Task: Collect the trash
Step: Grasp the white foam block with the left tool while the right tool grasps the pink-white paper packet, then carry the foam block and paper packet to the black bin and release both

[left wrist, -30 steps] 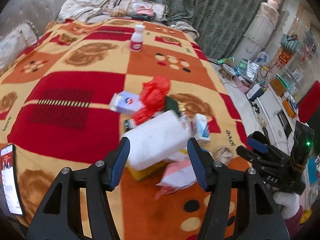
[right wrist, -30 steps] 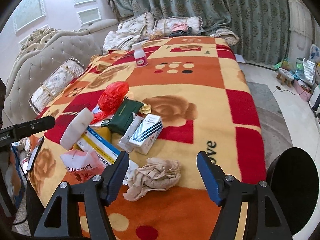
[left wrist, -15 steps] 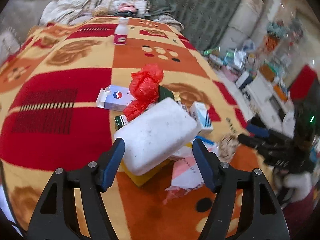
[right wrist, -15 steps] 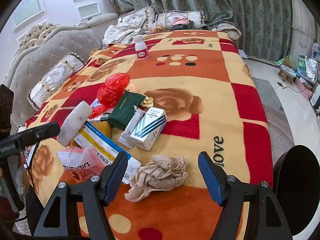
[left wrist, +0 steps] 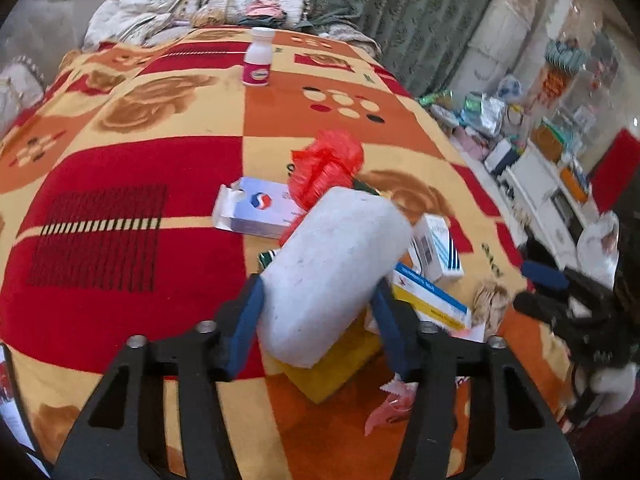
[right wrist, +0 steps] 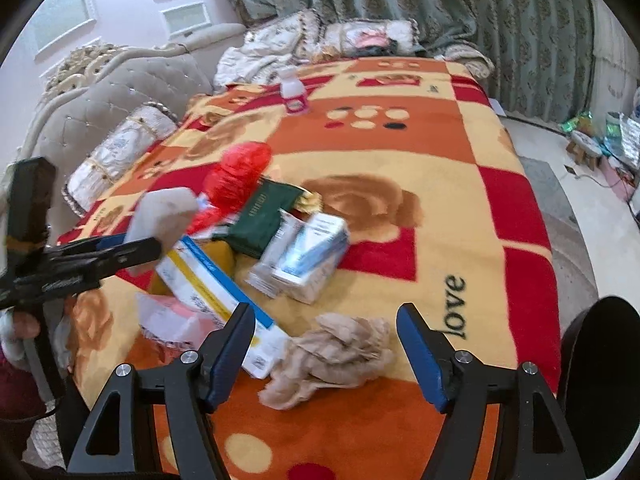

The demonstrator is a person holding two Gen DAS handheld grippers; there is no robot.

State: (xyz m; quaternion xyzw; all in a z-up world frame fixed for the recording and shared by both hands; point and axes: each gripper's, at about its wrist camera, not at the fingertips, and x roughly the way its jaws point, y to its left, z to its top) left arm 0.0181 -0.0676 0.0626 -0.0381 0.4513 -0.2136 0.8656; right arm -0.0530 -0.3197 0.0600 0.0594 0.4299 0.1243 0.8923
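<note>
Down at a steep tilt over the trash pile, left gripper [left wrist: 316, 316] with both blue pads against the flanks of a white foam block [left wrist: 332, 268], jaws having just been closing and now pinching it. Block angled up toward one o'clock, its near end over a yellow sponge [left wrist: 336, 372] on the patterned blanket [left wrist: 120, 208]. Pointing down likewise, right gripper [right wrist: 326, 346] poised above a crumpled beige tissue [right wrist: 332, 356], jaws parted wide, pads clear of the tissue on both sides, nothing held.

Clustered beyond the foam, from eleven to two o'clock in the left view: a white carton [left wrist: 256, 212], a red plastic bag [left wrist: 328, 164], a blue-striped box [left wrist: 438, 248], a long yellow-and-blue box [left wrist: 428, 296]. Pink wrapper [left wrist: 392, 404] just under the left gripper's right finger. Small bottle [left wrist: 258, 62] upright, well apart at twelve o'clock. Broad bare blanket at nine o'clock of the pile; blanket edge close at three o'clock, cluttered floor beyond. In the right view, open blanket at two o'clock by the word "love" [right wrist: 456, 308], bed edge just past it.
</note>
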